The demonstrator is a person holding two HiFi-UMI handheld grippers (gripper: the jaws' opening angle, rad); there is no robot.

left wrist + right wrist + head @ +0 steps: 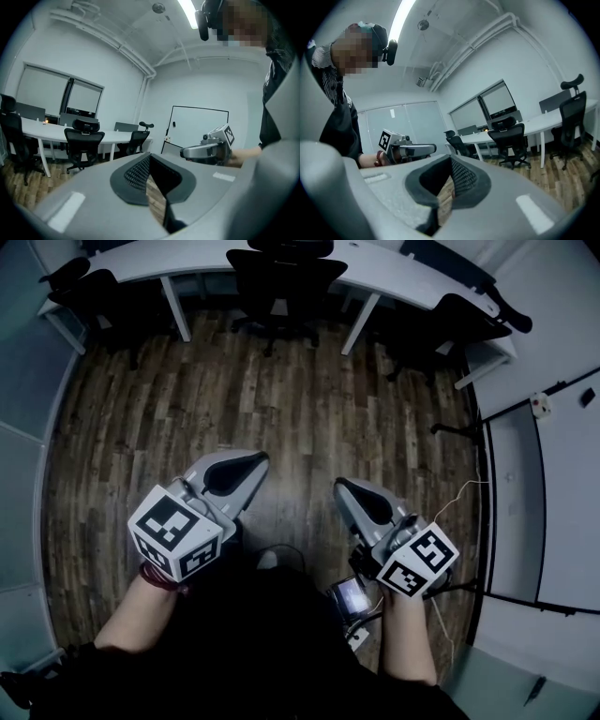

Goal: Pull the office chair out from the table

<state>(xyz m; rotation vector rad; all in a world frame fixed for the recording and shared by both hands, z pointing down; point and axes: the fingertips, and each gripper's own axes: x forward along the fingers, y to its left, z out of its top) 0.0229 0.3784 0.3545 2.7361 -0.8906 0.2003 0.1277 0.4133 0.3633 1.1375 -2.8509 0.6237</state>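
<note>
At about 8 o'clock in the head view, the left gripper was fully closed with nothing between its jaws, held above the wooden floor and pointing toward 12 o'clock. There, well apart from both grippers, the black office chair stood pushed in at the curved white desk, its back toward the person. At about 4 o'clock, the right gripper was likewise closed and empty, near the left one but not touching it.
</note>
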